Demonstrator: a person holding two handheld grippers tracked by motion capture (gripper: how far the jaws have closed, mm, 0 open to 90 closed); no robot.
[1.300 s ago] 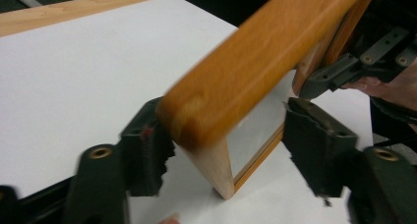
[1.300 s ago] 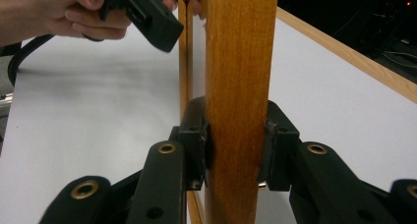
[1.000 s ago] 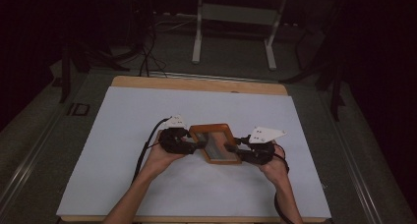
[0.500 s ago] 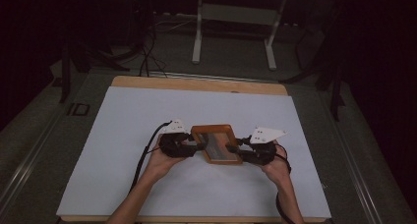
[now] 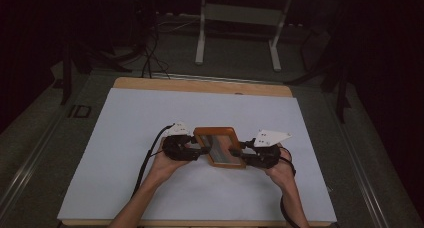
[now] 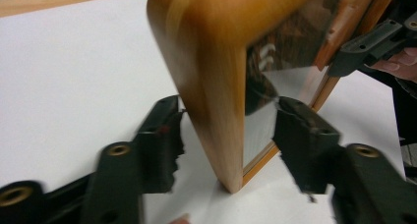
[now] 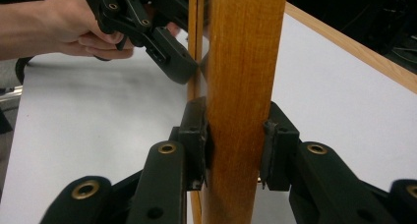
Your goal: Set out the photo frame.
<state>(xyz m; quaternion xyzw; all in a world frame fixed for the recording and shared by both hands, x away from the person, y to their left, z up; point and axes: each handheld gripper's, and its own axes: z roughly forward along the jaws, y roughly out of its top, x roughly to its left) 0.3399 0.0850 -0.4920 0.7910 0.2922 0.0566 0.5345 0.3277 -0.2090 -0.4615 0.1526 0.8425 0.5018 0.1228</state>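
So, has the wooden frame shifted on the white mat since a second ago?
Cannot tell: the wooden frame sits about as far from the white mat's far edge as before; any shift is too slight.

Dim room, white-legged stand (image 5: 239, 28) behind

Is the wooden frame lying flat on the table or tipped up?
Tipped up. The wooden frame stands on one corner above the white table, right gripper clamping its edge.

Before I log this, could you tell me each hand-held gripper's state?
Left hand-held gripper: open, astride the wooden frame, jaws just reopened.
Right hand-held gripper: shut on it.
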